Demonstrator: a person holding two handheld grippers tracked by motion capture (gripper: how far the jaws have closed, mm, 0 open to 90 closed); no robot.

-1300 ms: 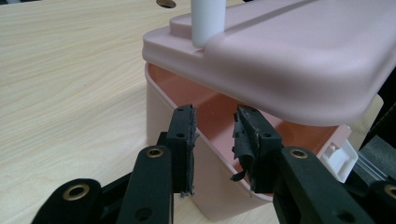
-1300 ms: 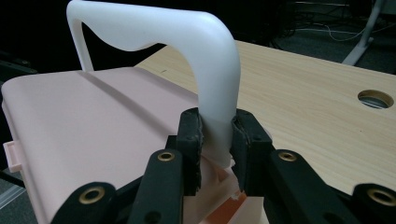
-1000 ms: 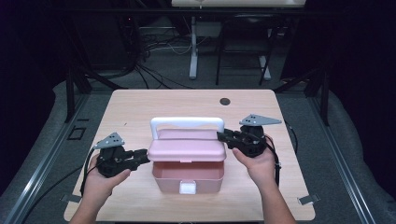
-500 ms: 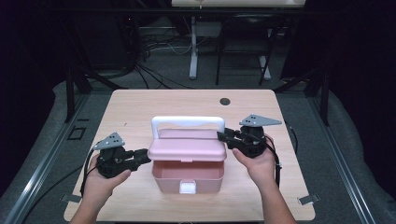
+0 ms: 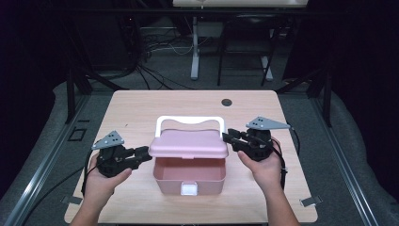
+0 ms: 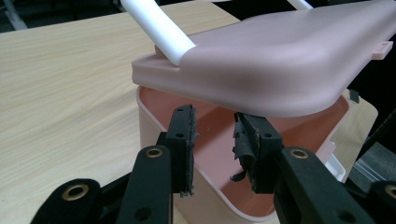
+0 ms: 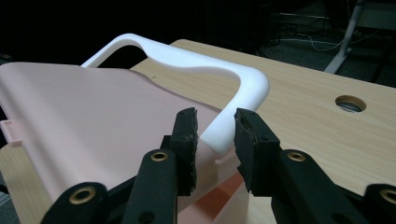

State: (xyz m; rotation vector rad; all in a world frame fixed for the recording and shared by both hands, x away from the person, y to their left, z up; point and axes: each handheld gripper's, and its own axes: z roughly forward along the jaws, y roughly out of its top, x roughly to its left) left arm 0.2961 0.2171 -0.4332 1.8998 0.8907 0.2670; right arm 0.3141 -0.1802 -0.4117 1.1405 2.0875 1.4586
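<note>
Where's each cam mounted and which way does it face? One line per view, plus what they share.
High view: above the person's side, looking forward and down on the table; forearms, left gripper, right gripper.
Left gripper view: on the left gripper, looking under the raised lid into the pink box.
Right gripper view: on the right gripper, facing the white handle.
All three share lid and handle.

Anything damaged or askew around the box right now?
Yes: the left gripper has frayed, peeling rubber on its pads. The pink lid sits raised above the box, not seated.
</note>
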